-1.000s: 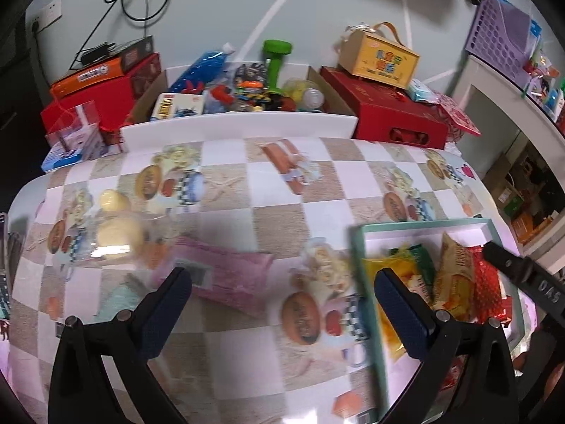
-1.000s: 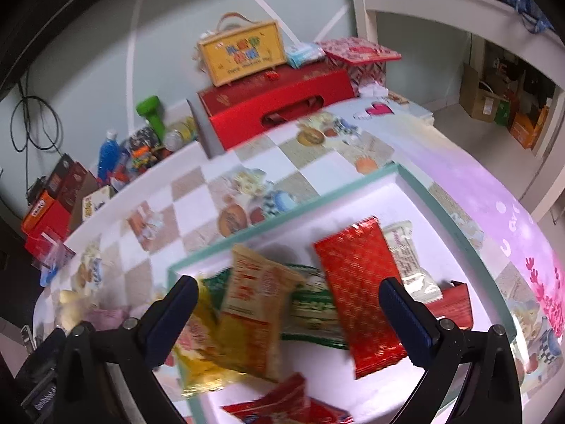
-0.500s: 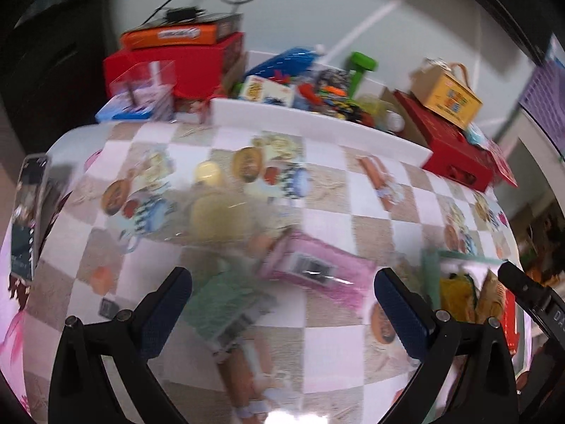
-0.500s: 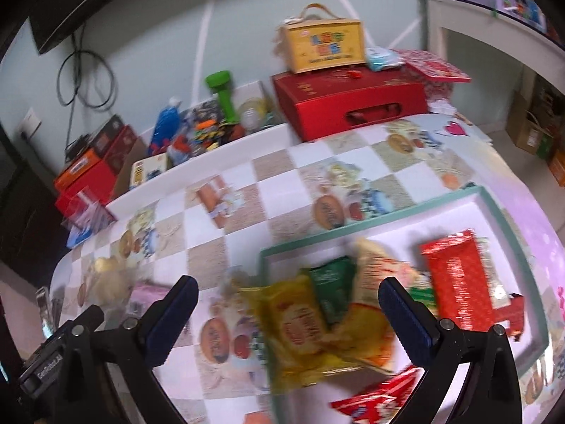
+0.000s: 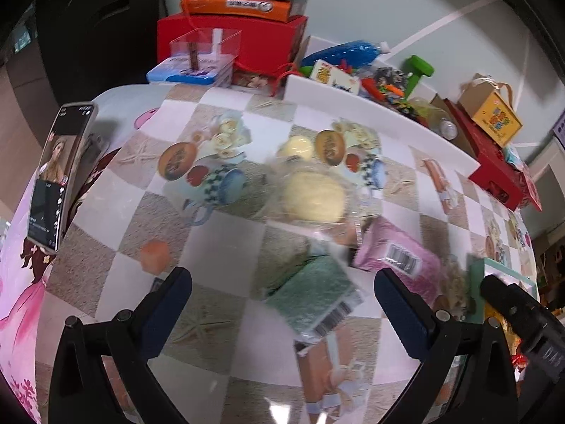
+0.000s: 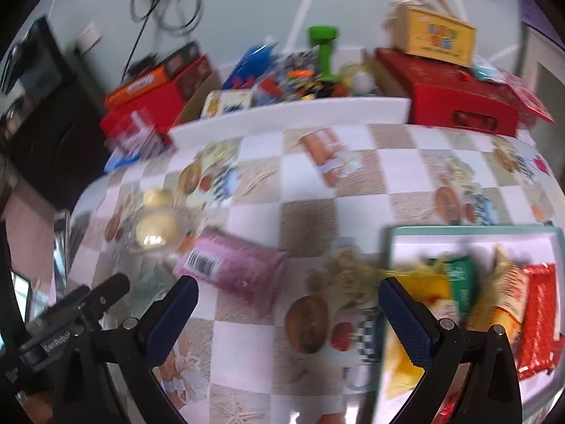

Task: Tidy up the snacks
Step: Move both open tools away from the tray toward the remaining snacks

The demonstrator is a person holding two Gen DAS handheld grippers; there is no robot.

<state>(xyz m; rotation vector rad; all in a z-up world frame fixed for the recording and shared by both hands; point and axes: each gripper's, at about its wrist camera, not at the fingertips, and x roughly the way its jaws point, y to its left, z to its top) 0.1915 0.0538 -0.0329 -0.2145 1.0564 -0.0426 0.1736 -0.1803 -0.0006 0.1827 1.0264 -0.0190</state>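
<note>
Between the gaping left claw's [image 5: 280,304] fingers lies a green snack packet [image 5: 314,295], untouched.

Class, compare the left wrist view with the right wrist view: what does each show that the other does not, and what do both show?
Only the left wrist view shows the green packet clearly and the phone face-on. Only the right wrist view shows the inside of the tray, with its yellow packet, green snack bag and red packet. Both show the pink packet, the bagged buns and the red box.
</note>
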